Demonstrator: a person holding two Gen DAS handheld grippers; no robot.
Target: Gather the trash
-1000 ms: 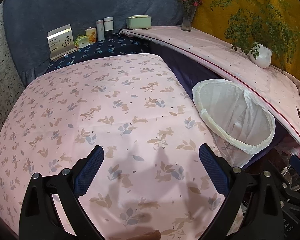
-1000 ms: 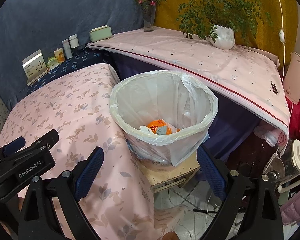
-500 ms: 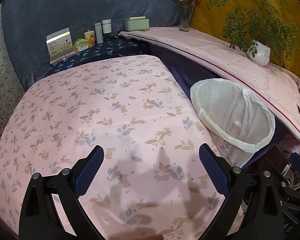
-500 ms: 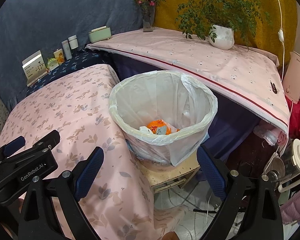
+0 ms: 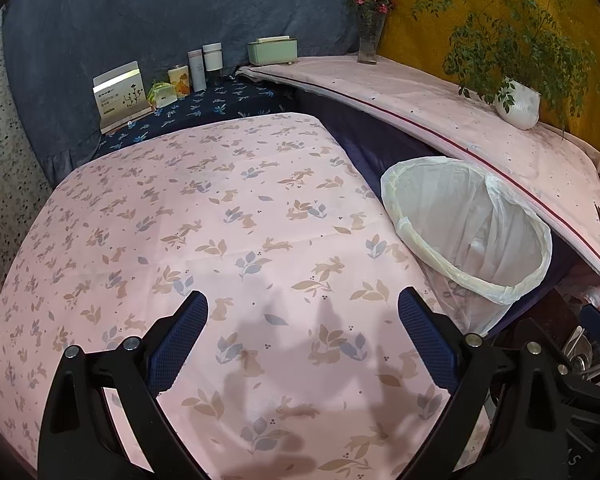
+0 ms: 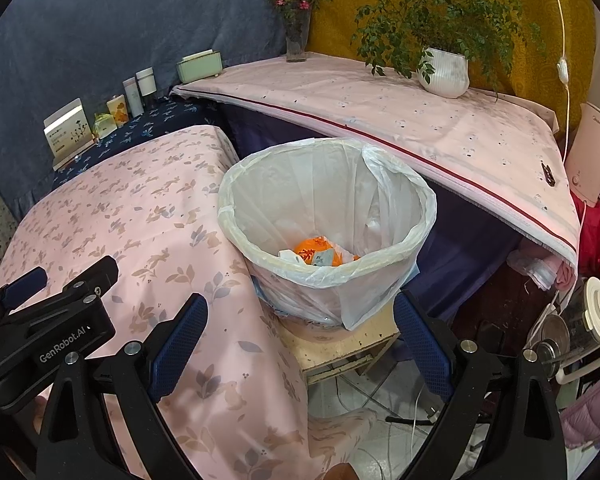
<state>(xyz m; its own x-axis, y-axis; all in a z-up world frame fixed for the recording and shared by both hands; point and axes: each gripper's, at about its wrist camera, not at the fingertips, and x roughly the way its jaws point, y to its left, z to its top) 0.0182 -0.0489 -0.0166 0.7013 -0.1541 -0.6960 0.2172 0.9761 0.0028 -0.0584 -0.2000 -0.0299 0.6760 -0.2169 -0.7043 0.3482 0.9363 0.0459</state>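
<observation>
Between pickups: both grippers [image 5: 302,318] [image 6: 300,320] spread, empty; trash [image 6: 316,254] binned at 12 o'clock; next, locating further litter.

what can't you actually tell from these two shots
- Left wrist view: contents of the white-bagged trash bin are hidden by its near rim.
- Right wrist view: orange crumpled wrappers show in the bin; anything beneath them is covered.
- Printing on the white upright card is too small to read.
- Underside of the pink rabbit-print tablecloth: draped fabric hides it.
</observation>
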